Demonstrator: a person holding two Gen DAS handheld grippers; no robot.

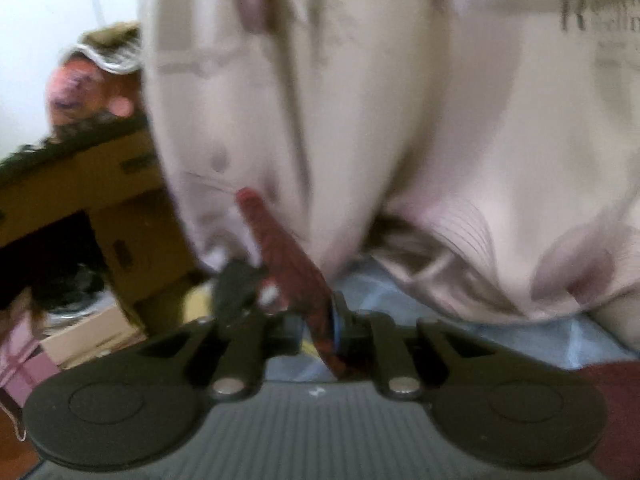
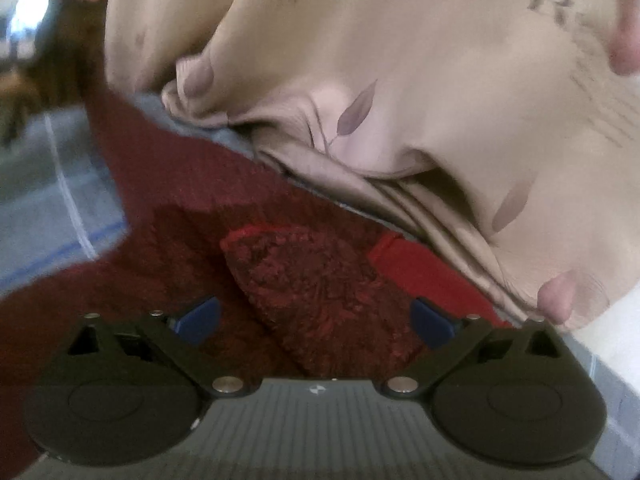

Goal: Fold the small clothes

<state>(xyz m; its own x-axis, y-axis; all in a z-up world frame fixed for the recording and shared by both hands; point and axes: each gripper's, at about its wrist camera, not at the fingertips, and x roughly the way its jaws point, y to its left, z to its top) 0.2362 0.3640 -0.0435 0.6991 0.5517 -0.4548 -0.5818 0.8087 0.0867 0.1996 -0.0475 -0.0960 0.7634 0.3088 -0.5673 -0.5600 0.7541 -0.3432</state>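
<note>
A dark red patterned garment (image 2: 312, 280) lies on the surface under my right gripper (image 2: 316, 320), which is open with its blue pads (image 2: 432, 320) on either side of a rounded part of the cloth. My left gripper (image 1: 320, 320) is shut on a strip of the same dark red cloth (image 1: 288, 256), which sticks up between its fingers. The person's beige printed top (image 1: 400, 120) fills the background of both views.
A light blue-grey sheet (image 2: 48, 208) with pale lines covers the surface. A bright red cloth piece (image 2: 420, 268) lies beside the garment. Cardboard boxes (image 1: 112, 208) and a pile of clutter (image 1: 92, 80) stand at the left in the left wrist view.
</note>
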